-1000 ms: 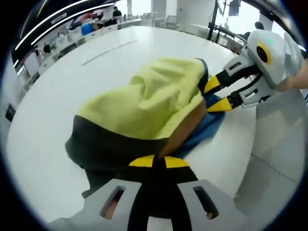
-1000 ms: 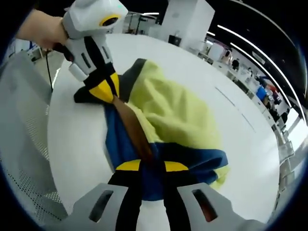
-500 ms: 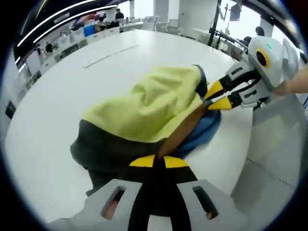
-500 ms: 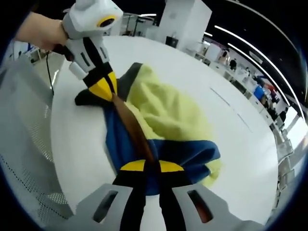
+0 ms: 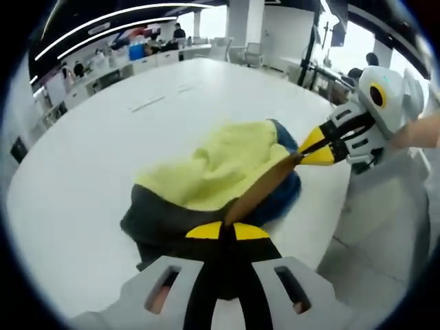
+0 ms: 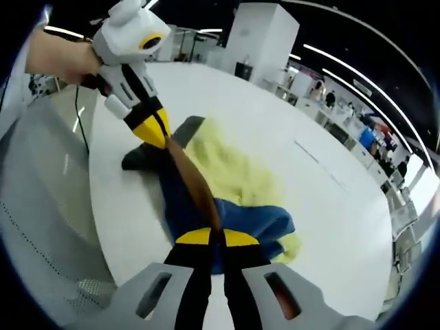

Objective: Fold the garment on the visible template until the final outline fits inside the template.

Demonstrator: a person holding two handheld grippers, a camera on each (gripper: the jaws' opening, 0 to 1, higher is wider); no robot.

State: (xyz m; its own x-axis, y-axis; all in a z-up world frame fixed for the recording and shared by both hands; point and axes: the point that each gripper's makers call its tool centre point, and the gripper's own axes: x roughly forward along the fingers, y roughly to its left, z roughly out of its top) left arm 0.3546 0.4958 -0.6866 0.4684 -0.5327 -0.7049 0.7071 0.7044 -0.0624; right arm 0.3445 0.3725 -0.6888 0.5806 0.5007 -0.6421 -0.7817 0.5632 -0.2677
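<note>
Yellow, blue and dark grey fabric: the garment point(image 5: 213, 175) lies bunched on the white surface point(image 5: 89, 144), mid-view. Left gripper point(image 5: 220, 230) is clamped on its brown edge band point(image 5: 258, 192) at 6 o'clock; right gripper point(image 5: 313, 148), at 2 o'clock, is clamped on the same band, stretched taut between them. Judged light, soft, limp: it will sag and crease. Best hold: hems and corners. Template not discernible.

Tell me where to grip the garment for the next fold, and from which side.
Keep hold of the brown edge of the garment, pulled taut between the left gripper and right gripper. Each end is pinched from outside, probably giving a straight fold line.
</note>
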